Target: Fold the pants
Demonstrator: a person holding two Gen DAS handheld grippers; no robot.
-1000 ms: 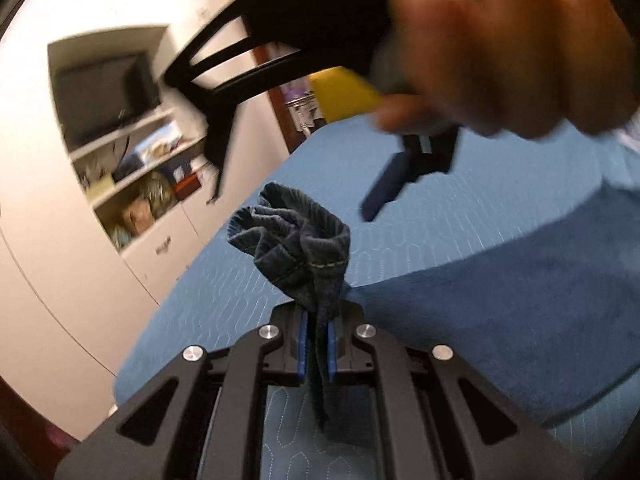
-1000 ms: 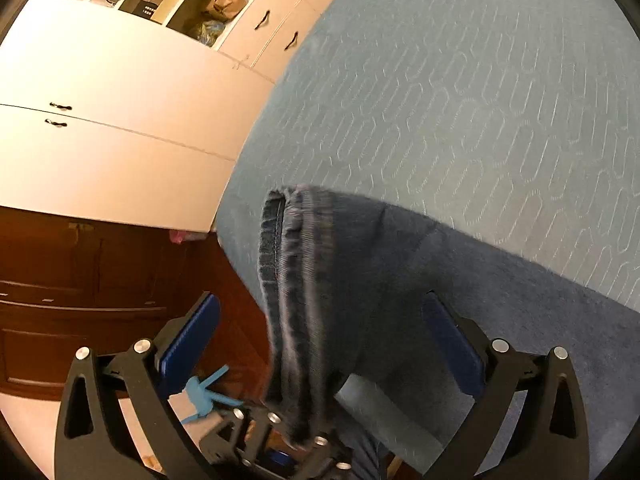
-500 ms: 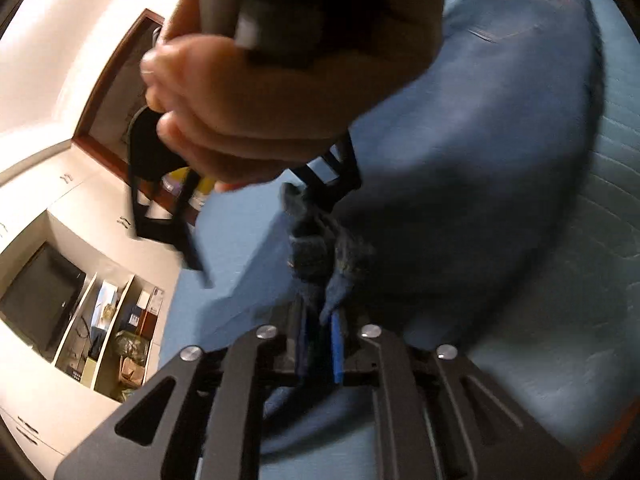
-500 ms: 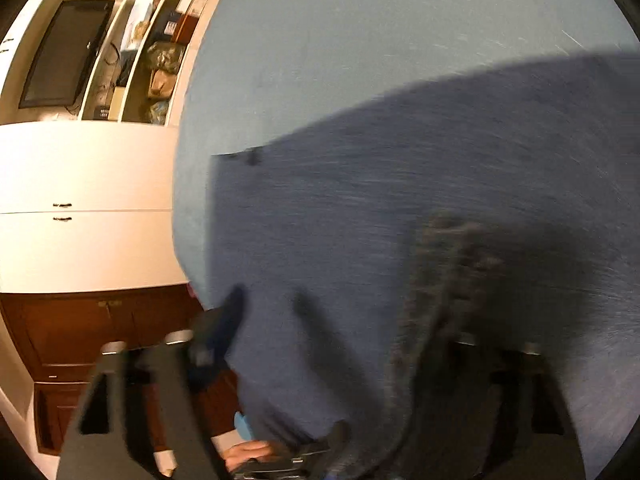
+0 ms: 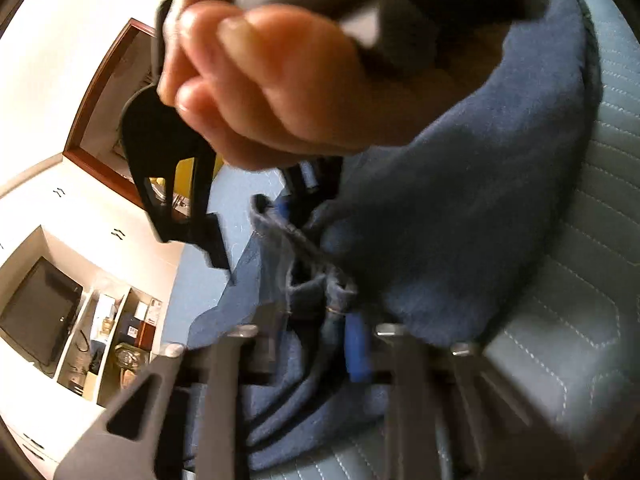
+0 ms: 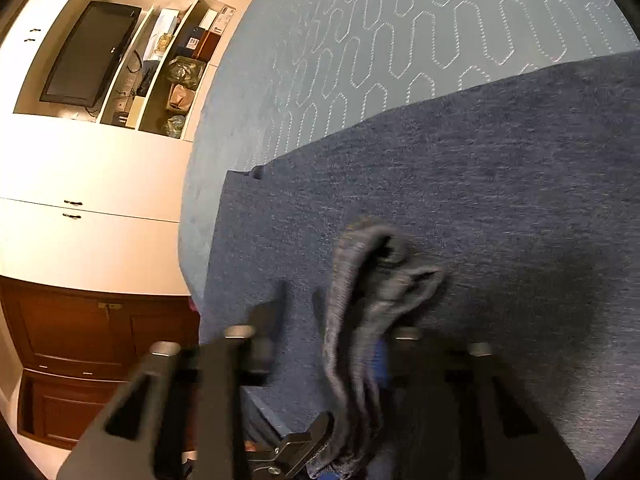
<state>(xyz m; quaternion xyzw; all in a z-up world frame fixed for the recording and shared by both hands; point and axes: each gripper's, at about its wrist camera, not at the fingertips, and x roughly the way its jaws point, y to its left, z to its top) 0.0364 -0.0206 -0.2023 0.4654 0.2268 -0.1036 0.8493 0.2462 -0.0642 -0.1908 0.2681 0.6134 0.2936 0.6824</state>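
pants of dark blue denim lie spread across a quilted light-blue bed, one bunched end lifted above the flat cloth. the left gripper has its jaws parted with a fold of denim lying between them, though blur leaves it unclear whether they bite. the right gripper looks partly spread, a grey-blue hem draped against its right jaw; firm hold cannot be told. a hand fills the left wrist view. doing this fold well likely means laying the raised end square on the edge below before letting go.
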